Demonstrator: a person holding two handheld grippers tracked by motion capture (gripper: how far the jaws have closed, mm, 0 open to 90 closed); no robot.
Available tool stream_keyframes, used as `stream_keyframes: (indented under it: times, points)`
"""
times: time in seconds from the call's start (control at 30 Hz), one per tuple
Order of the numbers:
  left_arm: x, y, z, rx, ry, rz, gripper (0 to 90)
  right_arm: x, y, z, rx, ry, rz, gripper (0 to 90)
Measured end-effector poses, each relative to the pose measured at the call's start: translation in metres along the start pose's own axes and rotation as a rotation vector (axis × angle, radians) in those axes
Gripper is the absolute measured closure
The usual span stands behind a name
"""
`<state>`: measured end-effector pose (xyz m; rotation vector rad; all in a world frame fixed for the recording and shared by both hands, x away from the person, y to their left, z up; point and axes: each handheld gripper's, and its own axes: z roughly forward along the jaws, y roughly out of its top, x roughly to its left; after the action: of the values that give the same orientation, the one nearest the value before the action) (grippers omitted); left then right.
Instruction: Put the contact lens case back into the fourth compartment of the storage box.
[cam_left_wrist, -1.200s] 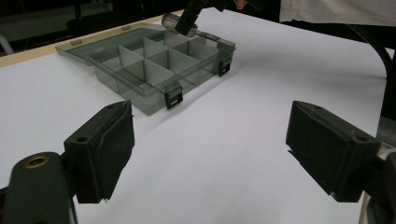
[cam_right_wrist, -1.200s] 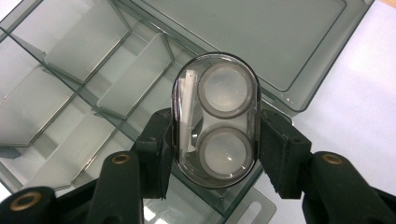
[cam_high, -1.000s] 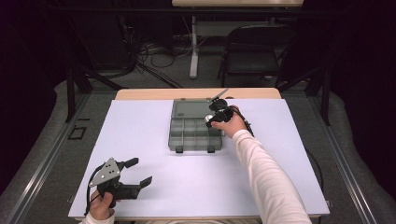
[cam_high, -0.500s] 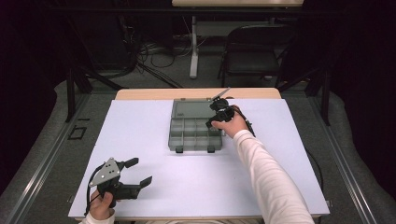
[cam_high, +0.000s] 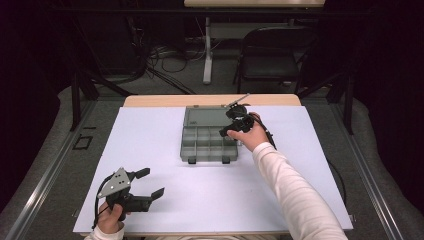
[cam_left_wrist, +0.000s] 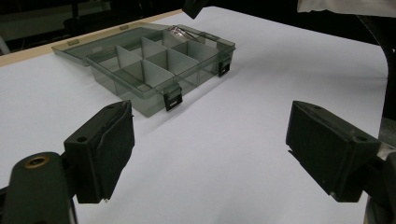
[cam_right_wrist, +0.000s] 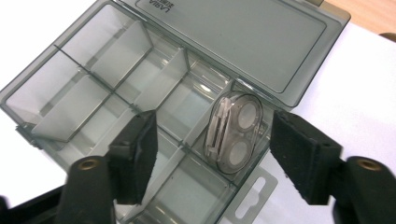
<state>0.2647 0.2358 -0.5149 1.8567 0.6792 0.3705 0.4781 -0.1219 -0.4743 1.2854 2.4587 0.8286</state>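
Contact lens case (cam_right_wrist: 235, 135) is lying in the grey organizer box (cam_right_wrist: 74, 95), in a compartment at the edge nearest the right tool (cam_right_wrist: 212, 156). It is clear plastic with two round cups, and it is leaning on its side against the compartment wall. It looks like the putting-in part is done.

The right tool's jaws have just been opening. They are now standing apart on each side of the case and are not touching it, so nothing is being held. I think this tool is letting go and backing off. In the high view it is hovering over the right side of the box (cam_high: 207, 135).

The left tool (cam_high: 145, 184) is waiting near the front left corner of the white desk (cam_high: 150, 140), well apart from the box. Its jaws are wide open with nothing between them. From its own view the box (cam_left_wrist: 154, 65) is sitting far ahead.

What is left, as far as I can guess: the other compartments are looking empty, the clear lid (cam_right_wrist: 243, 37) is lying flat and open behind the box, and the two black latches (cam_left_wrist: 172, 99) at the front are undone. So shutting the lid and snapping the latches may be coming next.

Some raised letters are showing on the lid (cam_right_wrist: 157, 4), upside down. I am not able to read them for sure.
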Motion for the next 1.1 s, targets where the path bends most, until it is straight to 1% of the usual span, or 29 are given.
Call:
stream_keyframes:
  times: [0.03,0.1,0.13,0.17,0.27,0.3,0.37,0.4,0.47,0.57,0.6,0.67,0.7,0.77,0.8,0.83,0.93,1.1]
  points:
    - [0.0,0.0,0.0,0.001,-0.002,0.003,15.9,0.002,-0.001,-0.005,-0.016,0.006,0.003,31.7]
    - [-0.001,0.0,-0.001,0.0,0.0,0.004,15.9,0.003,-0.001,-0.009,-0.025,0.008,0.003,31.1]
    - [-0.001,0.0,-0.001,-0.001,0.001,0.002,15.9,0.004,-0.002,-0.01,-0.038,0.011,0.007,30.1]
    - [-0.001,0.0,-0.001,-0.001,0.001,0.002,15.9,0.004,-0.002,-0.01,-0.038,0.011,0.007,30.1]
    - [-0.001,0.0,-0.001,-0.002,0.004,0.0,15.9,0.003,0.0,-0.018,-0.081,0.029,0.02,27.2]
    - [-0.001,0.0,-0.001,-0.001,0.004,0.001,15.9,0.003,0.0,-0.018,-0.081,0.029,0.02,27.2]
    - [-0.002,0.0,-0.001,0.003,0.01,0.003,15.9,0.003,0.0,-0.021,-0.102,0.037,0.028,26.8]
    - [-0.002,0.0,-0.001,0.003,0.01,0.003,15.9,0.003,0.0,-0.024,-0.113,0.03,0.028,26.5]
    - [-0.001,0.0,-0.001,0.001,0.009,0.001,15.9,0.003,0.0,-0.025,-0.129,0.015,0.029,25.6]
    - [-0.001,0.0,-0.001,0.001,0.009,0.001,15.9,0.003,0.0,-0.025,-0.131,0.005,0.023,25.2]
    - [-0.001,0.0,-0.001,0.001,0.008,0.001,15.9,0.004,-0.001,-0.025,-0.145,0.001,0.023,25.1]
    - [-0.001,0.0,-0.001,0.001,0.004,0.002,15.9,0.005,-0.001,-0.025,-0.153,0.001,0.025,25.1]
    - [-0.001,0.0,-0.001,0.0,0.005,0.001,15.9,0.006,-0.002,-0.024,-0.176,0.0,0.019,25.1]
    - [-0.001,0.0,-0.001,0.0,0.008,0.0,15.9,0.006,-0.002,-0.025,-0.18,0.003,0.017,25.1]
    - [-0.001,0.0,-0.001,0.0,0.008,0.0,15.9,0.007,-0.003,-0.024,-0.193,0.008,0.019,25.0]
    - [-0.001,0.0,-0.001,-0.001,0.005,0.0,15.9,0.008,-0.003,-0.024,-0.196,0.011,0.015,24.7]
    - [-0.001,0.0,-0.001,-0.001,0.004,0.001,15.9,0.009,-0.003,-0.025,-0.207,0.01,0.016,24.3]
    - [-0.001,0.0,-0.002,-0.002,0.004,0.001,15.9,0.013,-0.006,-0.029,-0.244,0.006,0.009,24.3]
